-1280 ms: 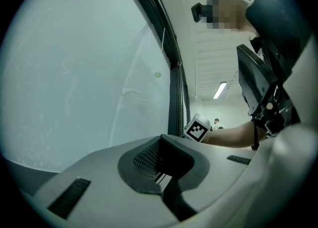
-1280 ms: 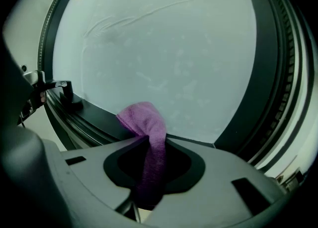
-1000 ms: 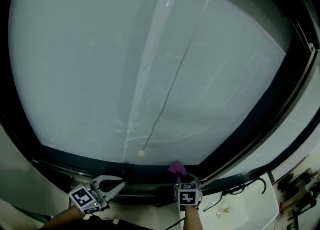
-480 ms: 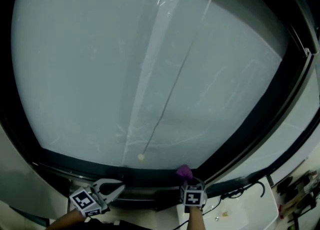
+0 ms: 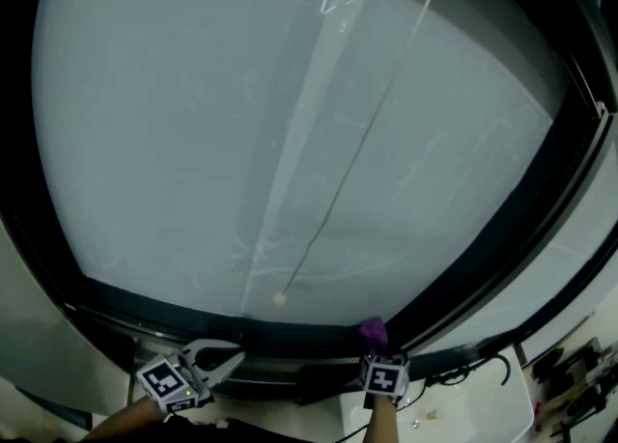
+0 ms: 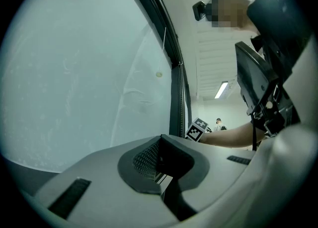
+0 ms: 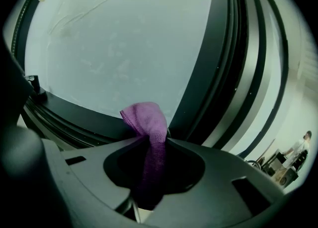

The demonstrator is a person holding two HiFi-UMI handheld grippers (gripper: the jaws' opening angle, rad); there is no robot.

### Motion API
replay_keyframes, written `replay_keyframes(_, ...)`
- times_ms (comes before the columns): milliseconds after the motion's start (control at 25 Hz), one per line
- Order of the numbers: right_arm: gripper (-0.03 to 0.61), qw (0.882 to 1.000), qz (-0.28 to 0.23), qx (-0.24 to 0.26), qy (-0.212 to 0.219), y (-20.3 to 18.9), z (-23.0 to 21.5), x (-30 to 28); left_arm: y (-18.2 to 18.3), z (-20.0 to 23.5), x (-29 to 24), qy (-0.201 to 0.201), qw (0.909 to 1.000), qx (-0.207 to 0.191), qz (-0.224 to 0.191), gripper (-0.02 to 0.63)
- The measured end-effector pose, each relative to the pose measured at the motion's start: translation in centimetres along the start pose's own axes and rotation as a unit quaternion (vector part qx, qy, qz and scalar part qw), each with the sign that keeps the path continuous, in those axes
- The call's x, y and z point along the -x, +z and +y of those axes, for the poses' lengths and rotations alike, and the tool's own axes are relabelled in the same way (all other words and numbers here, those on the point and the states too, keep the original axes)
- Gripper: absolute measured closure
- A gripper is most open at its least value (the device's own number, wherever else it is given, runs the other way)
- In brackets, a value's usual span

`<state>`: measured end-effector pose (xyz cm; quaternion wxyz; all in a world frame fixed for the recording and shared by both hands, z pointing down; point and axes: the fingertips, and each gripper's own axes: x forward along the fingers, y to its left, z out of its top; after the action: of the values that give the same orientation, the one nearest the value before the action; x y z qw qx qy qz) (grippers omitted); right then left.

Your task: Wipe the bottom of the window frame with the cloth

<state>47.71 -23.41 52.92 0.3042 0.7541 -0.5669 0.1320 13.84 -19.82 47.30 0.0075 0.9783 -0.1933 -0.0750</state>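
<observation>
Right gripper [image 5: 375, 346] is pinching the purple cloth [image 5: 373, 331] at the bottom frame's [image 5: 280, 333] right corner. The frame is running leftward toward the left gripper [image 5: 235, 355], whose fingers are closed on nothing.

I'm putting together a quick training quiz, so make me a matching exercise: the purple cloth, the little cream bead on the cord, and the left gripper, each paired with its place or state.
Things:
1. purple cloth
2. small cream cord bead
3. left gripper

Places or states:
A. jaws together, nothing held
B. clamped in the right gripper, by the dark bottom window frame
C. hanging in front of the frosted pane

Pairs: 1-B, 2-C, 3-A
</observation>
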Motion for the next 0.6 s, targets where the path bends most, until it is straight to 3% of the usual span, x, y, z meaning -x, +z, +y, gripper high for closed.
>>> replay_keyframes(600,0.492,0.999,0.017,-0.035,-0.035,-1.3,-2.4,-0.4,-0.2,-0.3,0.0,-0.022,0.9994,-0.022,0.018,0.609)
